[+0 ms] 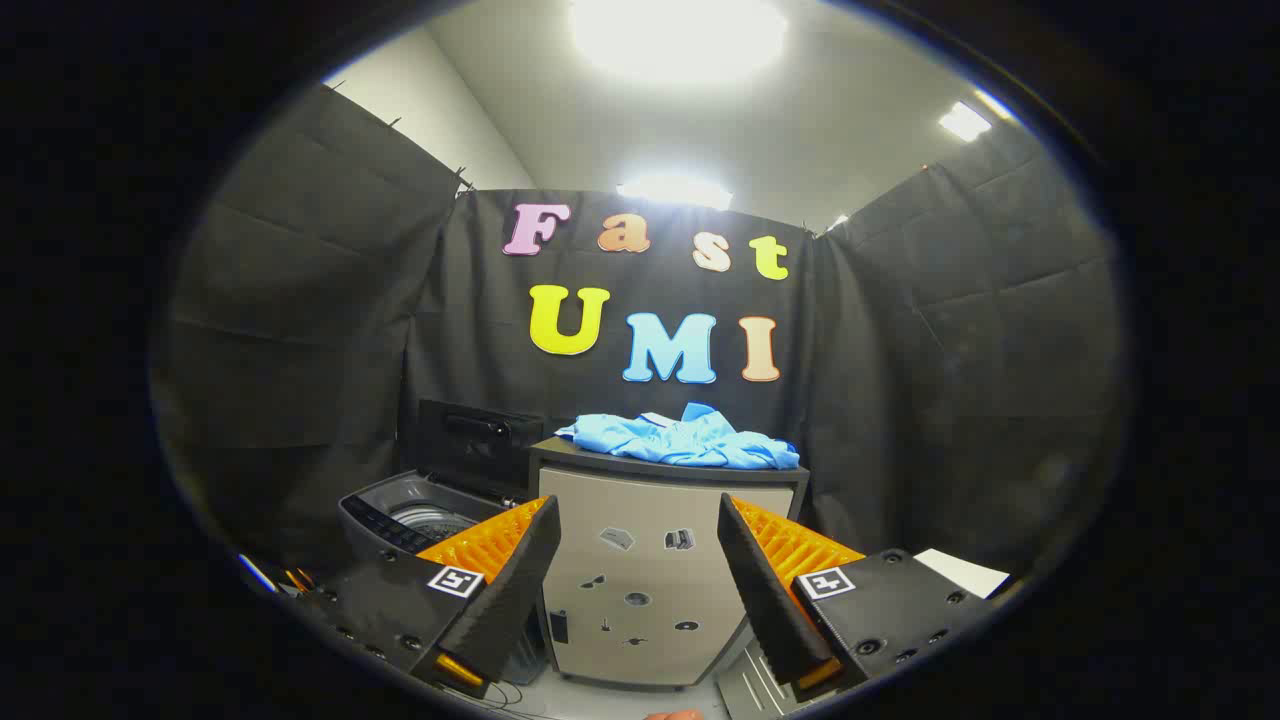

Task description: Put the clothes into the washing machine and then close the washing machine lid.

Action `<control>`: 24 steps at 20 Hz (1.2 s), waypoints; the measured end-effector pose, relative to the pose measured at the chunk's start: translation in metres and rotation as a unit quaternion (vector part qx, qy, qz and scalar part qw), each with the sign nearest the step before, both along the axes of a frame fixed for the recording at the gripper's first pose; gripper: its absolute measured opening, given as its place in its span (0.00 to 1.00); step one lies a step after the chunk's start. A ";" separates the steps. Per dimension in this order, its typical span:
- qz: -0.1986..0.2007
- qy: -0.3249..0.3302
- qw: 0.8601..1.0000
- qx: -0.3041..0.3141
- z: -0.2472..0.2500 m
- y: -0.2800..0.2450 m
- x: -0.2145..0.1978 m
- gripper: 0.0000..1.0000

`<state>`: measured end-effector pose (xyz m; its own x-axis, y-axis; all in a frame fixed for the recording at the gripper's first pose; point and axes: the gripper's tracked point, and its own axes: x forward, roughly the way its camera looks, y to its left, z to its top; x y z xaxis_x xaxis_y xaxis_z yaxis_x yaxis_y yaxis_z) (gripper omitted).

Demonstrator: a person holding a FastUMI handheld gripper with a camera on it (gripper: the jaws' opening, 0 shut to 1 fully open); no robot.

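Observation:
A crumpled light blue garment [682,441] lies on top of a beige cabinet [640,580] with a dark top, beyond my fingers and well above them. Left of the cabinet stands the grey top-loading washing machine [420,515]; its dark lid [470,445] is raised upright at the back and the metal drum shows inside. My gripper [638,525] is open, with a wide gap between the fingers and nothing held. The cabinet front shows through that gap. The left finger [505,570] covers part of the washer's near side.
Black cloth walls close the booth on three sides. A white sheet [962,572] lies low to the right of the cabinet. Cables run on the floor by the cabinet's foot. Bright ceiling lights [680,35] shine overhead.

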<state>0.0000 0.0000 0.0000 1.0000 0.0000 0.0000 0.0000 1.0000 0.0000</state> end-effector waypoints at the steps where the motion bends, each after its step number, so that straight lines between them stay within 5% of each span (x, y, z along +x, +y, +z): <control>1: 0.000 0.001 1.000 0.000 -0.001 0.000 -0.001 0.98; 24: 0.001 0.004 1.000 -0.005 -0.003 -0.004 0.003 0.98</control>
